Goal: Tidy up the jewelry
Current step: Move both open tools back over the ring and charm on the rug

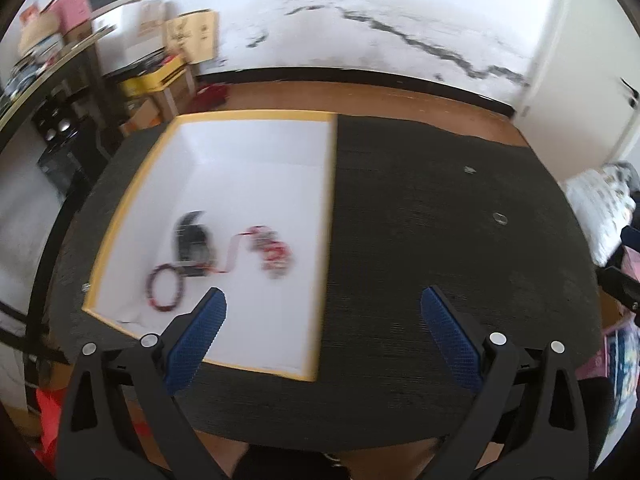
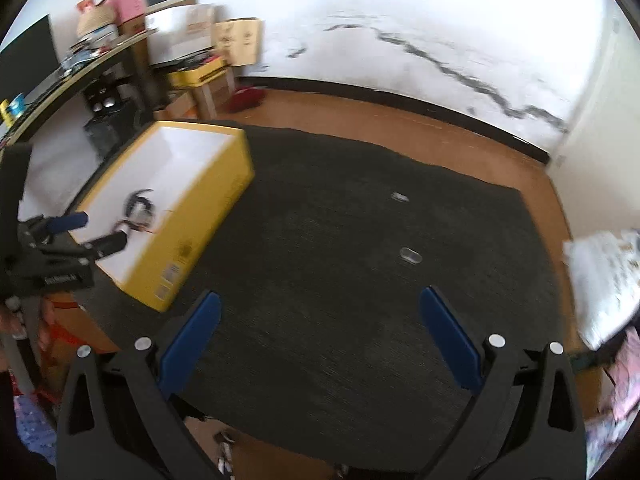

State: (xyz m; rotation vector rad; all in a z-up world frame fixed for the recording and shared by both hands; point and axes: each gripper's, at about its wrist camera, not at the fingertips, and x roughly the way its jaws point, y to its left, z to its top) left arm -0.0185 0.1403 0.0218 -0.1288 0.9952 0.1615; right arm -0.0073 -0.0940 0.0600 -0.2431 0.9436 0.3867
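Observation:
A yellow box (image 1: 132, 184) with a white inside sits on the left of a dark mat (image 1: 420, 240). In it lie a black piece (image 1: 192, 240), a red bead bracelet (image 1: 165, 286) and a red-and-white beaded piece (image 1: 272, 250). Two small clear pieces rest on the mat, a ring (image 1: 500, 218) and a smaller one (image 1: 469, 169). My left gripper (image 1: 324, 304) hangs open above the box's near right edge, holding nothing. My right gripper (image 2: 320, 308) is open and empty over the mat (image 2: 340, 240), right of the box (image 2: 200, 216); the ring (image 2: 411, 255) lies ahead of it. The left gripper (image 2: 96, 232) shows over the box.
The mat covers a wooden table (image 1: 400, 100) near a white marbled wall. Shelves with cardboard boxes (image 1: 192, 36) and a yellow crate (image 1: 156, 76) stand at the back left. A patterned white cloth (image 2: 600, 280) lies off the mat's right edge.

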